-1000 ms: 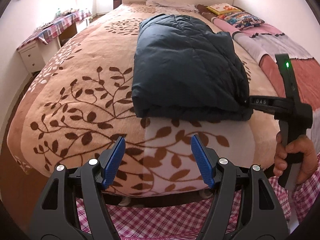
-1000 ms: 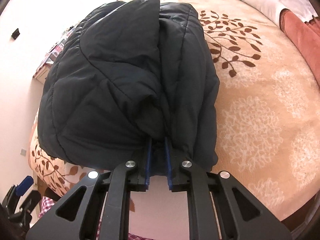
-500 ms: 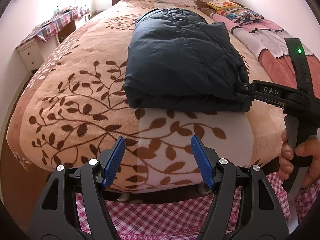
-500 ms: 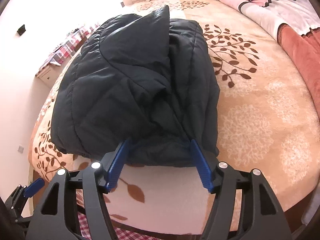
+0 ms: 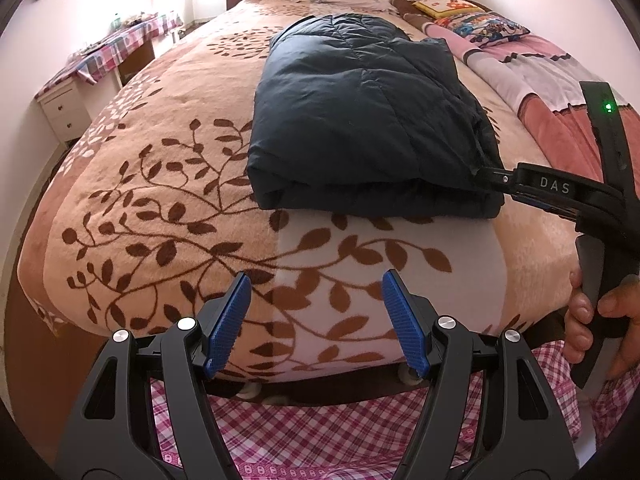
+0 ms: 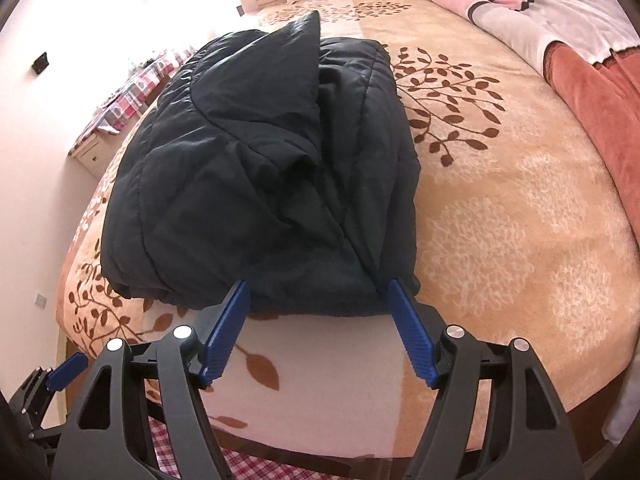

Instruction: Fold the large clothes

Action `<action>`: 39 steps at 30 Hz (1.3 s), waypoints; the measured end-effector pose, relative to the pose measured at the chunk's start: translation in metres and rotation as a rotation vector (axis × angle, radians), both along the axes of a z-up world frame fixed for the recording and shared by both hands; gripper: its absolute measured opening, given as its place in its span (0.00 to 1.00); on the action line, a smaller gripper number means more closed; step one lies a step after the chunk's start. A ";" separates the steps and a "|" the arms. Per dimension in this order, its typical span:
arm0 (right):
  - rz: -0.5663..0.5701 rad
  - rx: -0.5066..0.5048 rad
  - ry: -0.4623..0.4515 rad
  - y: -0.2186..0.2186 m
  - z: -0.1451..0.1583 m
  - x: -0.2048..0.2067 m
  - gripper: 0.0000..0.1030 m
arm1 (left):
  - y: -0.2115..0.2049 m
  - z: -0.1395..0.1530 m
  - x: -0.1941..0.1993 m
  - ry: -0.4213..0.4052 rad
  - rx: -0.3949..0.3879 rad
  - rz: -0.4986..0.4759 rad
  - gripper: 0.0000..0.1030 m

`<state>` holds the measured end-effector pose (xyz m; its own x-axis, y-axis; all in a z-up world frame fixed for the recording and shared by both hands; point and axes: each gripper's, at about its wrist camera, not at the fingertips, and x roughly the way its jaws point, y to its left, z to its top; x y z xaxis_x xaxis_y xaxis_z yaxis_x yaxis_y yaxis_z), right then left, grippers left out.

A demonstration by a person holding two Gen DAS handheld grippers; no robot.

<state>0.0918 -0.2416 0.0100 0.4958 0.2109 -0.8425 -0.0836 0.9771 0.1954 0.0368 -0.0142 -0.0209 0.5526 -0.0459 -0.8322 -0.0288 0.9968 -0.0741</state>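
A dark navy quilted jacket (image 5: 360, 120) lies folded in a thick bundle on the bed's leaf-patterned blanket (image 5: 160, 184). My left gripper (image 5: 316, 284) is open and empty, above the bed's near edge, well short of the jacket. My right gripper (image 6: 318, 286) is open, its blue pads at the jacket's (image 6: 260, 184) near right corner, holding nothing. In the left wrist view the right gripper (image 5: 488, 174) reaches in from the right, its tip at that corner.
Pillows (image 5: 472, 20) and a pink and red quilt (image 5: 560, 92) lie along the bed's right side. A white desk with a checked cloth (image 5: 96, 60) stands at the left wall. A pink checked cloth (image 5: 312, 436) hangs below the bed's edge.
My right gripper was shut on the jacket's corner, then opened and let it go. The jacket now rests on the bed. My left gripper stayed open and barely moved.
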 end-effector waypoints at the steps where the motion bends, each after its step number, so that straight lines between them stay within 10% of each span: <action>1: -0.002 0.004 0.001 -0.001 0.000 -0.001 0.68 | 0.000 0.000 -0.001 0.003 0.002 0.001 0.65; 22: 0.020 -0.055 -0.207 0.019 0.074 -0.078 0.70 | 0.000 0.015 -0.016 -0.040 0.020 0.008 0.65; 39: -0.011 -0.153 -0.189 0.029 0.021 -0.112 0.70 | -0.002 0.003 -0.001 -0.009 0.034 -0.004 0.65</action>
